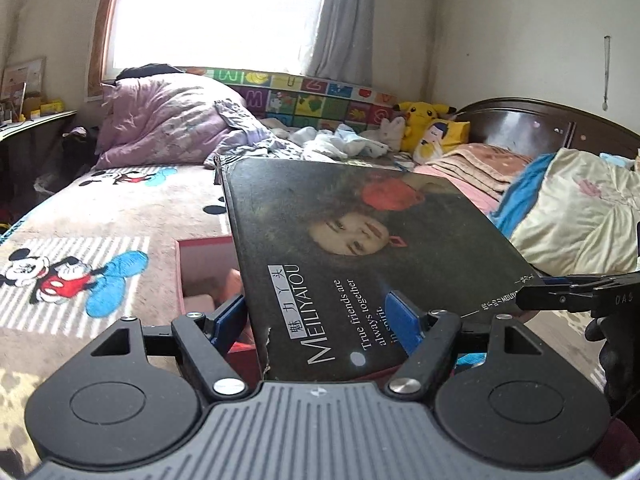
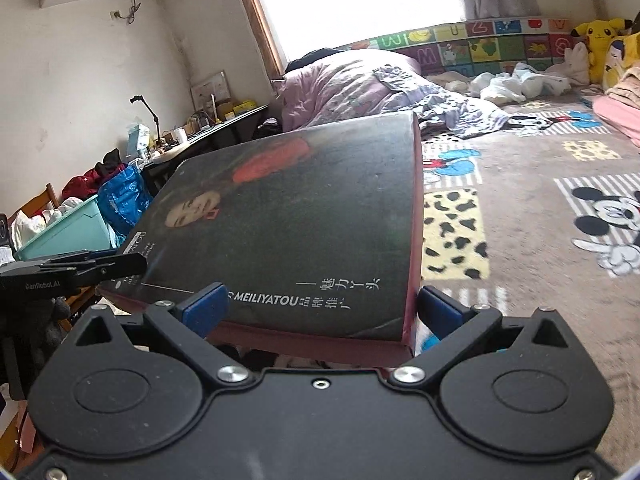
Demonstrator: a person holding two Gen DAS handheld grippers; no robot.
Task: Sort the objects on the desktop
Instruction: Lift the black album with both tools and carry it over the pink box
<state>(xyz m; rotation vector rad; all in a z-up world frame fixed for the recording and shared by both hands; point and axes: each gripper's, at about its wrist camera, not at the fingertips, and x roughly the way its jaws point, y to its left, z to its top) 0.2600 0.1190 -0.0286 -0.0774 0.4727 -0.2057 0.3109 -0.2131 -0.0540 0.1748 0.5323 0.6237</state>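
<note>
A dark box lid (image 1: 360,248) printed with a woman's face and "MEILIYATOU" is held up over a red open box (image 1: 200,272) that sits on the bed. My left gripper (image 1: 320,316) is shut on one edge of the lid, its blue pads on either side of it. My right gripper (image 2: 320,308) is shut on the adjoining edge of the same lid (image 2: 288,216). The right gripper also shows at the right of the left wrist view (image 1: 576,296). The left gripper shows at the left of the right wrist view (image 2: 80,268). The box's inside is mostly hidden by the lid.
The bed has a Mickey Mouse blanket (image 1: 80,280), a purple quilt (image 1: 168,120), a Pikachu plush (image 1: 424,116) and folded bedding (image 1: 576,208). A cluttered desk (image 2: 192,136), a teal bin (image 2: 64,232) and a blue bag (image 2: 124,196) stand by the left wall.
</note>
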